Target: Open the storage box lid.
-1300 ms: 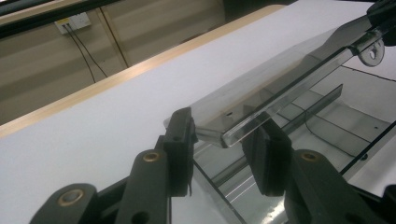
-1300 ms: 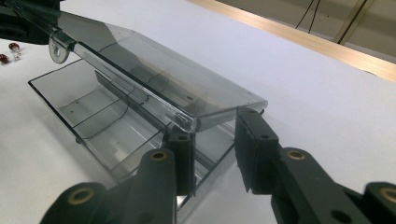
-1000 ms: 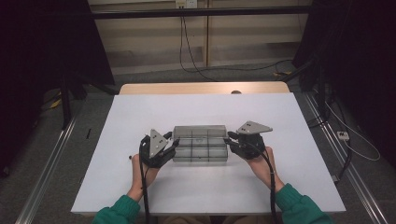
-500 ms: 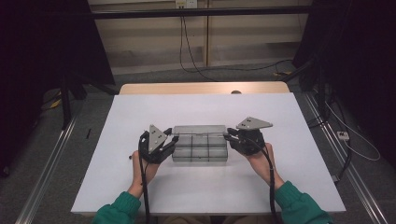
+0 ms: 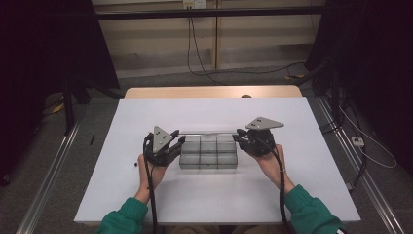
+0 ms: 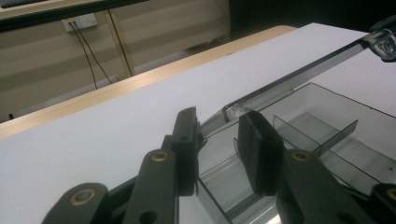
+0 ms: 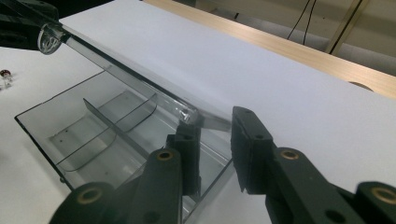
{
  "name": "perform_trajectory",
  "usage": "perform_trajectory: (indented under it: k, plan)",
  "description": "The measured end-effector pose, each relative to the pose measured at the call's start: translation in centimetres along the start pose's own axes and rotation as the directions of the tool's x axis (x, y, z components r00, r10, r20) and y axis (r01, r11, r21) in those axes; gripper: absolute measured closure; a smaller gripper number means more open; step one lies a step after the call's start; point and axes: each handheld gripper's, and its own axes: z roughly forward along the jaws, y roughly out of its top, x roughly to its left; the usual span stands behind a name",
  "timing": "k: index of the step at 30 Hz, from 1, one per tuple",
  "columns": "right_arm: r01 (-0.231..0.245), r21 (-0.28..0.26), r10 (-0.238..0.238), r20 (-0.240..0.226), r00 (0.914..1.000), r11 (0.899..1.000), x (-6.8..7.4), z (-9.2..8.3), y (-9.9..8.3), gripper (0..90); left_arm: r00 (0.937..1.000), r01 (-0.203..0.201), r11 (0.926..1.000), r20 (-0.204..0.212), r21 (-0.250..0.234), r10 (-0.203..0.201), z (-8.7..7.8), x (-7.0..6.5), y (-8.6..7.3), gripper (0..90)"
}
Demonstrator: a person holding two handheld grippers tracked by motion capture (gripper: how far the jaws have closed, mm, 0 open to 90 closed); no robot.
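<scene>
A clear plastic compartment box (image 5: 208, 156) sits in the middle of the white table (image 5: 209, 112). Its dividers (image 6: 317, 135) show, and the compartments look empty. The hinged clear lid (image 5: 208, 132) is raised off the box along its far side. My left gripper (image 5: 179, 142) is at the lid's left end, and my right gripper (image 5: 239, 138) is at its right end. In the left gripper view the lid (image 6: 289, 81) runs from between my jaws (image 6: 219, 126) to the other gripper (image 6: 385, 39). In the right gripper view the lid's corner (image 7: 187, 114) spans my jaws (image 7: 215, 126).
A tiny dark object (image 5: 134, 164) lies on the table left of my left hand. A wooden strip (image 5: 209, 91) with a round hole (image 5: 246, 96) borders the table's far edge. Cables trail across the floor beyond.
The lid lay flat on the box before; now it is tilted up and the compartments show. Both grippers have risen slightly with the lid's ends.
</scene>
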Motion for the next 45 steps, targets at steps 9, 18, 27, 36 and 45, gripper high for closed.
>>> perform_trajectory:
  k: [9,18,27,36,45]
  plan:
    - [-0.019,-0.006,0.019,0.009,0.9998,1.000,-0.4,0.4,0.5,74.7,0.9998,0.018,0.9998,-0.006,-0.006,-0.018,0.5,0.6,0.2,74.3]
    - [-0.026,-0.012,0.026,0.024,0.9994,1.000,-0.7,0.8,0.7,76.5,0.9993,0.030,0.9994,-0.021,-0.018,-0.031,1.0,0.9,0.2,77.2]
    - [-0.036,-0.021,0.036,0.032,0.9988,0.999,-1.0,1.3,0.9,76.7,0.9990,0.031,0.9994,-0.031,-0.016,-0.032,1.8,1.1,0.1,77.8]
    - [-0.045,-0.020,0.046,0.039,0.9982,0.999,-1.3,1.9,0.8,77.0,0.9986,0.040,0.9991,-0.035,-0.014,-0.041,2.2,1.3,0.0,78.2]
    - [-0.054,-0.012,0.055,0.044,0.9975,0.998,-1.5,2.6,0.5,77.4,0.9983,0.049,0.9988,-0.032,-0.001,-0.049,2.5,1.5,-0.1,78.6]
